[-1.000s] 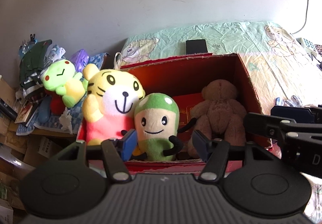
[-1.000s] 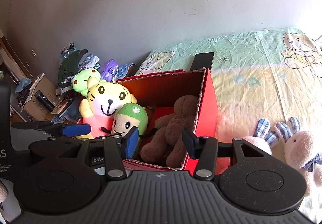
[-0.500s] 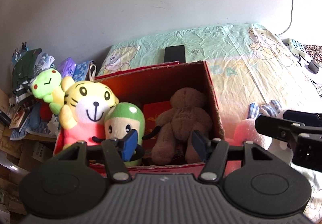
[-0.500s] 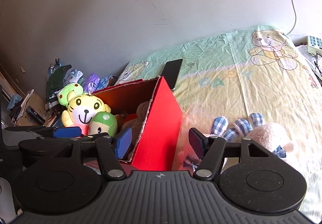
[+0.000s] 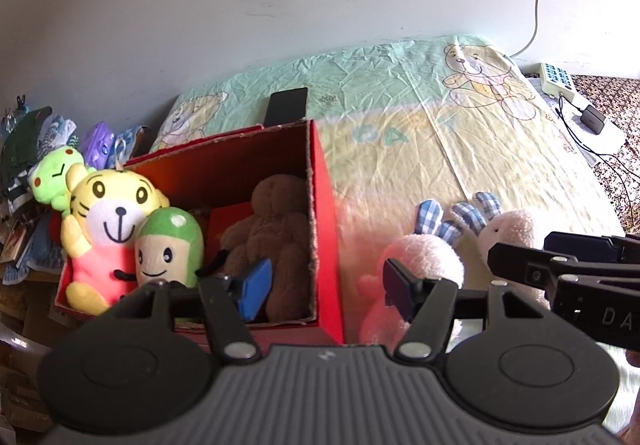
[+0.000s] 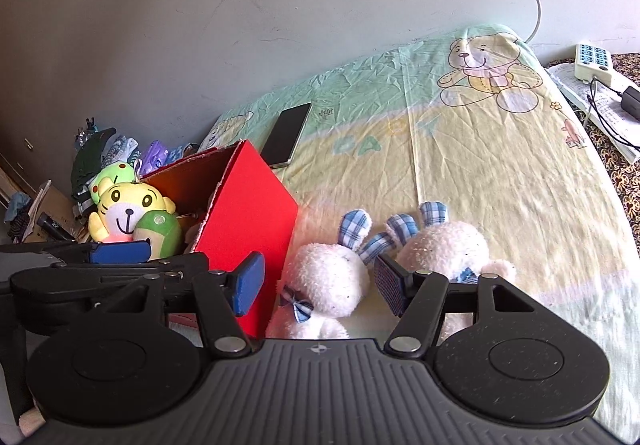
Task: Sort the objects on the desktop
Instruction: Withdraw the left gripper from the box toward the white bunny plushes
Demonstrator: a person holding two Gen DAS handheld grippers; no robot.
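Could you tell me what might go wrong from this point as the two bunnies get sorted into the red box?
1. The two white bunnies lie close together, ears overlapping, so the open right gripper might snag both.
2. The red box already holds three plush toys; another may not settle inside.
3. The left gripper, also open, hovers near the box's right wall and could bump it or the right gripper.

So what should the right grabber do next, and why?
Probably ease the right gripper forward and down around the nearer white bunny. Its jaws are open and empty, that bunny lies right between them beside the red box, and both bunnies are outside the box while the other plush toys already sit inside.
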